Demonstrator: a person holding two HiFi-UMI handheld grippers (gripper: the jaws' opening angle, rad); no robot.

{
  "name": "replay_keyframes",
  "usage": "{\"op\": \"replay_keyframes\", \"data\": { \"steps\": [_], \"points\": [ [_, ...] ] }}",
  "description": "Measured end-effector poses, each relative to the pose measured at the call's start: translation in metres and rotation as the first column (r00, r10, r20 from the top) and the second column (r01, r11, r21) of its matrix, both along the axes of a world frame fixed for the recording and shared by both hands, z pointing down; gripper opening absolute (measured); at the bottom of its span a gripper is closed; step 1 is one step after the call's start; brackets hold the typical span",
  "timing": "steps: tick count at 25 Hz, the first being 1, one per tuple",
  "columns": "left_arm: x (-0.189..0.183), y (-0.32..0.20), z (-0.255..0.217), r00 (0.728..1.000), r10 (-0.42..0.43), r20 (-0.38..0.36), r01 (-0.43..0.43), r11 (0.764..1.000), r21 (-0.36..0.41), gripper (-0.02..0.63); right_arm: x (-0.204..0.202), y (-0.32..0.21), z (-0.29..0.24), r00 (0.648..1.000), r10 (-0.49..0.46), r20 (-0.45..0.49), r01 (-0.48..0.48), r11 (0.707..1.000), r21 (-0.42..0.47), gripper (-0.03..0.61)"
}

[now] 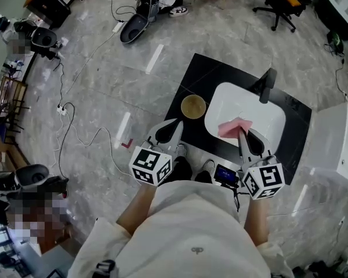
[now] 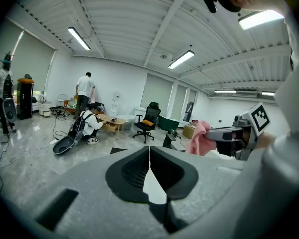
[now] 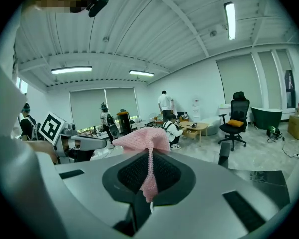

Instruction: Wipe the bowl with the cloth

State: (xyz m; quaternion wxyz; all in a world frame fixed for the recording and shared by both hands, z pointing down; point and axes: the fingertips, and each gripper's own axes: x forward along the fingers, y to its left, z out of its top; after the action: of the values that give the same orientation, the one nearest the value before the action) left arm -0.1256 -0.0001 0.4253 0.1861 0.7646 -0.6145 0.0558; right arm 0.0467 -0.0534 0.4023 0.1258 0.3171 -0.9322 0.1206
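A tan bowl (image 1: 193, 106) stands on the black counter (image 1: 188, 81) just left of the white sink (image 1: 220, 100). My right gripper (image 1: 242, 133) is shut on a pink cloth (image 1: 234, 126) and holds it over the sink's near edge. In the right gripper view the pink cloth (image 3: 143, 142) bunches above the jaws and a strip of it is pinched between them. My left gripper (image 1: 175, 127) hangs at the counter's near left edge, a little short of the bowl. Its jaws are shut with nothing between them, as the left gripper view shows (image 2: 149, 153).
A black faucet (image 1: 267, 84) rises at the sink's far right. An office chair (image 1: 281, 4), a wooden table (image 2: 109, 121), cables on the floor (image 1: 75, 120) and people (image 2: 83, 91) fill the room behind. A white cabinet (image 1: 336, 141) stands to the right.
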Motion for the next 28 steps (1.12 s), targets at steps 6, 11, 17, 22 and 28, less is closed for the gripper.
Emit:
{"op": "replay_keyframes", "data": {
  "steps": [6,11,17,22,28],
  "points": [
    [-0.027,-0.024,0.01,0.997,0.07,0.015,-0.07,0.997,-0.027,0.014,-0.013,-0.005,0.0,0.995,0.096,-0.021,-0.097,0.995,-0.016,0.017],
    [-0.046,-0.044,0.023,0.992,0.123,0.012,-0.122,0.99,-0.063,0.014,-0.025,-0.013,0.003,0.986,0.156,-0.052,-0.159,0.987,-0.038,0.017],
    [-0.07,-0.062,0.055,0.988,0.156,0.002,-0.154,0.978,-0.138,0.015,-0.034,-0.02,0.012,0.971,0.225,-0.084,-0.231,0.971,-0.066,0.017],
    [-0.077,-0.077,0.089,0.982,0.185,-0.025,-0.186,0.961,-0.205,0.017,-0.037,-0.021,0.019,0.957,0.268,-0.11,-0.278,0.956,-0.09,0.017],
    [-0.079,-0.092,0.13,0.973,0.226,-0.053,-0.232,0.929,-0.288,0.082,-0.038,-0.024,0.03,0.938,0.314,-0.145,-0.331,0.937,-0.115,0.017]
  ]
}}
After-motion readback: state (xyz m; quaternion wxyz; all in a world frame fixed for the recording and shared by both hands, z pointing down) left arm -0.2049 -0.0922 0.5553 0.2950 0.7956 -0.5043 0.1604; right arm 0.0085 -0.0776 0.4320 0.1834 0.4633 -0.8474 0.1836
